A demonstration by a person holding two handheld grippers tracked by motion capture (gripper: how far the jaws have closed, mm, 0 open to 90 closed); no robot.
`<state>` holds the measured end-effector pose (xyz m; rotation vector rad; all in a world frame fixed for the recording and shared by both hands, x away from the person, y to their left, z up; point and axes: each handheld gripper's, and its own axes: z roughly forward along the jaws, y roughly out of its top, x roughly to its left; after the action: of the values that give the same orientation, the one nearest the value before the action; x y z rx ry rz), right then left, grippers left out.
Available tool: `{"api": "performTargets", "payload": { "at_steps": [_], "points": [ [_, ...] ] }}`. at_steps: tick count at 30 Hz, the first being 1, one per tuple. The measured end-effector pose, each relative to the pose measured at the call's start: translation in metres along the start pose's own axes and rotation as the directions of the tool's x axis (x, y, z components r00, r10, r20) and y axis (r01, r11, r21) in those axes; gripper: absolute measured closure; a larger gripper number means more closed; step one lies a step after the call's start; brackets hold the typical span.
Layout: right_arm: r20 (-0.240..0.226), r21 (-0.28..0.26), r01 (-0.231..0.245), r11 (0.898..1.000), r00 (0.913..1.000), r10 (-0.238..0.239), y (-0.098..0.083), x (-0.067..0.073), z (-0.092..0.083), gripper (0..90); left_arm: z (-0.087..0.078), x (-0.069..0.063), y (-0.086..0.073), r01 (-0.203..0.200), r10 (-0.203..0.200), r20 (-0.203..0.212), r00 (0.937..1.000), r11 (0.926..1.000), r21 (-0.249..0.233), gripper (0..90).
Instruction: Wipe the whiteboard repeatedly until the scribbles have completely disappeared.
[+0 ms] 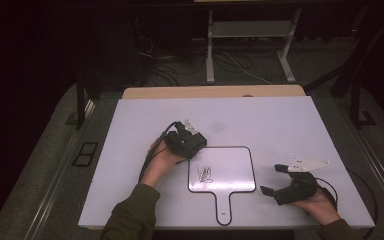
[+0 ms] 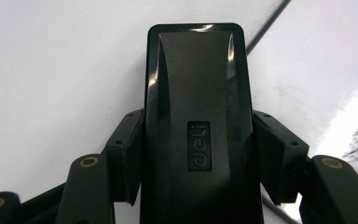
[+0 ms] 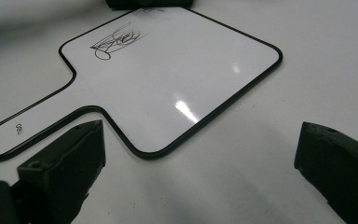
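High view: left gripper (image 1: 194,148) clamps black eraser (image 2: 196,126) by whiteboard (image 1: 227,170). Right gripper (image 1: 274,180) w/ jaws apart, on table (image 1: 280,120)

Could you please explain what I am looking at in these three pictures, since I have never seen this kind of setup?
A person sits at a white table, holding a two-jaw tool in each hand. The high view looks down from above; the other two cameras ride on the tools. The left gripper is clamped on a black eraser marked "deli". The right gripper rests open beside a paddle-shaped whiteboard lying flat, with a black scribble on it.
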<state>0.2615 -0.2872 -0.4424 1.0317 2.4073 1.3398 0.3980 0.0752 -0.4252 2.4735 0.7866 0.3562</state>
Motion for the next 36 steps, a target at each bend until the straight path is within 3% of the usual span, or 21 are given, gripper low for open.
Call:
{"api": "performTargets", "payload": {
  "at_steps": [3,8,10,15,20,24,26,31,33,36],
  "points": [
    [0.000,0.000,0.001,1.000,1.0000,-0.001,0.000,0.000,0.000,0.7,0.000,-0.006,0.002,-0.030,0.030,-0.012,0.9995,0.9995,0.013,39.1],
    [0.001,0.000,0.001,1.000,1.0000,-0.001,0.000,0.000,0.000,0.7,-0.002,-0.016,0.003,-0.059,0.058,0.020,0.9981,0.9979,0.028,39.1],
    [0.001,0.001,0.002,1.000,1.0000,-0.002,0.000,0.000,0.001,0.7,-0.001,-0.015,0.004,-0.057,0.057,0.020,0.9982,0.9981,0.024,39.1],
    [0.003,0.000,0.000,1.000,1.0000,0.000,0.000,0.000,0.000,0.7,0.001,-0.005,0.006,-0.047,0.048,-0.033,0.9983,0.9986,0.026,39.1],
    [0.001,0.001,0.001,1.000,1.0000,-0.001,0.000,0.000,0.000,0.7,-0.001,-0.010,0.005,-0.064,0.065,-0.024,0.9976,0.9970,0.044,39.1],
    [0.001,0.002,0.001,1.000,1.0000,-0.001,0.000,0.000,0.001,0.7,-0.005,-0.017,0.001,-0.071,0.069,0.033,0.9971,0.9962,0.050,39.1],
    [0.002,0.004,0.002,1.000,1.0000,-0.002,0.000,0.000,0.001,0.7,-0.005,-0.017,0.001,-0.068,0.067,0.035,0.9971,0.9966,0.046,39.1],
    [0.004,0.003,0.002,1.000,1.0000,-0.002,0.000,0.000,0.000,0.7,0.000,-0.003,0.004,-0.048,0.049,-0.023,0.9986,0.9982,0.036,39.1],
    [0.004,0.003,0.002,1.000,1.0000,-0.002,0.000,0.000,0.001,0.7,0.001,-0.001,0.005,-0.034,0.034,-0.017,0.9993,0.9988,0.036,39.1],
    [0.003,0.006,0.000,1.000,1.0000,0.000,0.000,0.000,0.001,0.7,0.000,-0.004,0.005,-0.046,0.046,-0.004,0.9989,0.9980,0.043,39.1]
  ]
}}
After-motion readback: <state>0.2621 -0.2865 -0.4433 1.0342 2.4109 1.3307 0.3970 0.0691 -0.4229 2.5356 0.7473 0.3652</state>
